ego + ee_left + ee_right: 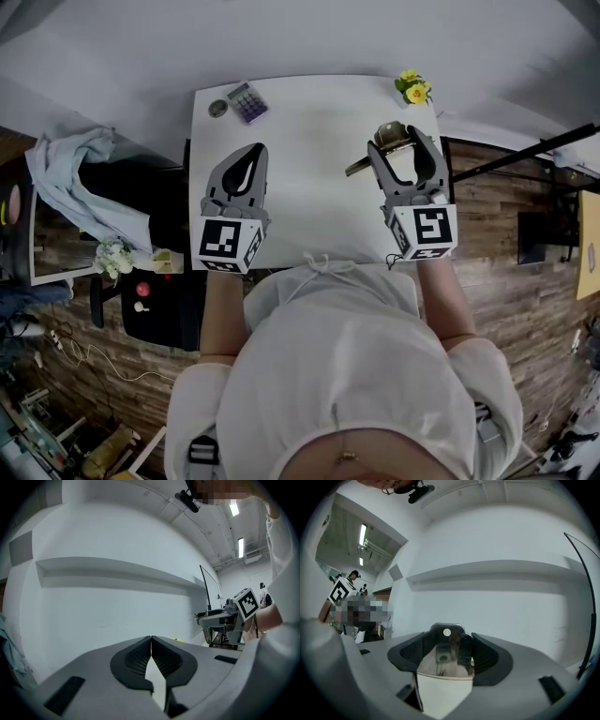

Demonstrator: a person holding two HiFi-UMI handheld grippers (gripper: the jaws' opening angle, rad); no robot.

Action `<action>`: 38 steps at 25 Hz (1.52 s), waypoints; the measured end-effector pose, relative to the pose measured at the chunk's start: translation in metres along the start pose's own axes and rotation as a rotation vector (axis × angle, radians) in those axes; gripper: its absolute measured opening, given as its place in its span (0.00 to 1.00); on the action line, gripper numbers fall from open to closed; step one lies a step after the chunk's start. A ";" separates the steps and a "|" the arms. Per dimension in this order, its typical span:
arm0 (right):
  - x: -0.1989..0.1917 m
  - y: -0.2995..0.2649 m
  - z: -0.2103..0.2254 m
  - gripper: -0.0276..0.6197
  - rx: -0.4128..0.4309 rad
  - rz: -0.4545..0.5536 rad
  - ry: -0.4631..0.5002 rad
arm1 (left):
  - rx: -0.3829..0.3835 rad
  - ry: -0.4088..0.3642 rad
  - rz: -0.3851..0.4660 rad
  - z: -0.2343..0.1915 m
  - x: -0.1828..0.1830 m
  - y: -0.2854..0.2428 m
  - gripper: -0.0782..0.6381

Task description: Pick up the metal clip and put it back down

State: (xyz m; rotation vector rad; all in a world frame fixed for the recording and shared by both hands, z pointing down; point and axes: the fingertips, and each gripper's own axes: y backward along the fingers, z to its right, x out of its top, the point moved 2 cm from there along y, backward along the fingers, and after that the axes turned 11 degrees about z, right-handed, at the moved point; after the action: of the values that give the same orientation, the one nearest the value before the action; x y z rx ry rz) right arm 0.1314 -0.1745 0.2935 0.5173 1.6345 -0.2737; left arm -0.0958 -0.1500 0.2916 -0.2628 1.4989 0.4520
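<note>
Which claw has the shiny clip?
The right claw, squeezing the metal clip. The left claw is shut with nothing inside.

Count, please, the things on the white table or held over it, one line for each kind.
calculator: 1
small round object: 1
yellow flower bunch: 1
metal clip, gripped in the right claw: 1
Total: 4

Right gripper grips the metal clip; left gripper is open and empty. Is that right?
No. The left gripper is shut, jaws together and empty, as the left gripper view shows. The right gripper does grip the metal clip.
</note>
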 end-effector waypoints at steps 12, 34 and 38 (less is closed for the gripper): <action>-0.045 -0.022 -0.002 0.51 0.001 -0.143 -0.043 | -0.021 0.043 -0.029 -0.002 -0.020 -0.008 0.14; -0.259 -0.070 -0.048 0.51 0.013 -0.703 -0.211 | -0.070 0.125 -0.202 -0.037 -0.099 -0.040 0.14; -0.288 -0.070 -0.057 0.51 0.018 -0.774 -0.220 | -0.082 0.140 -0.223 -0.039 -0.113 -0.047 0.14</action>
State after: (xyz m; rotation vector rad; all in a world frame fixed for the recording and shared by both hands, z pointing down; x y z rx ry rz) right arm 0.0659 -0.2579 0.5760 -0.1573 1.5521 -0.8832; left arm -0.1112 -0.2233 0.3961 -0.5298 1.5682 0.3219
